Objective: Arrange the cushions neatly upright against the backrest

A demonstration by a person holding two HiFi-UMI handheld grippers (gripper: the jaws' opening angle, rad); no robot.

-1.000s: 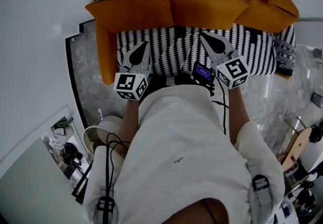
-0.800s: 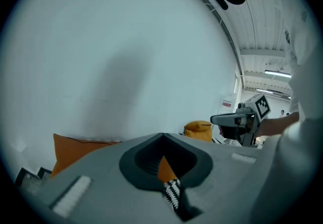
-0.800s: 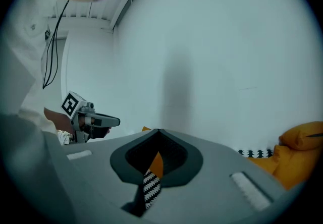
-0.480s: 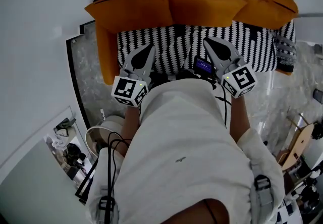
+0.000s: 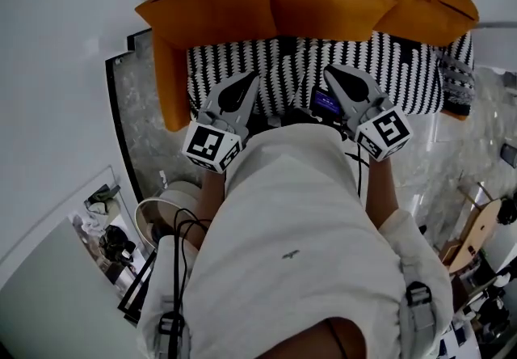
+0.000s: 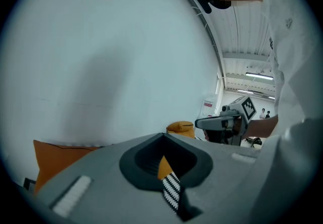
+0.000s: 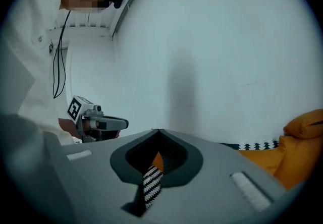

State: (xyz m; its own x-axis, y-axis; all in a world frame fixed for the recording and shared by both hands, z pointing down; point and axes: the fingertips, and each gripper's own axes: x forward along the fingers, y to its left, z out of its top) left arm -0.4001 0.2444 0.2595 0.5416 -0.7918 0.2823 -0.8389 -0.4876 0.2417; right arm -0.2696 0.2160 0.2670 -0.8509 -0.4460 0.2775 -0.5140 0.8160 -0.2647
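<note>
Sofa (image 5: 323, 74), black-and-white patterned cover, fills the top of the head view. Three orange cushions line the backrest: left cushion (image 5: 210, 14) and middle cushion (image 5: 331, 10) stand edge to edge and look upright. The right cushion (image 5: 436, 6) sits skewed in the corner, its top bulging outward. Orange panel (image 5: 170, 86) runs down the left end; cannot tell whether it is an armrest or a fourth cushion.

Left hand-held gripper (image 5: 250, 78) and right hand-held gripper (image 5: 331, 72) hover over the front of the seat, well apart from the cushions. Each gripper view shows the jaws brought together at the tips with nothing between them; only sofa fabric shows through the notch behind.

Judgement: row mostly arranged; the right cushion probably needs squaring.

Risks:
- Jaws must part before any grasp. A pinch on one thin corner could slip, or twist the cushion further.
- Pushing the right cushion sideways could knock the middle cushion over, since the two touch.
- Soft filling may slump forward once released unless pressed flat to the backrest.
</note>
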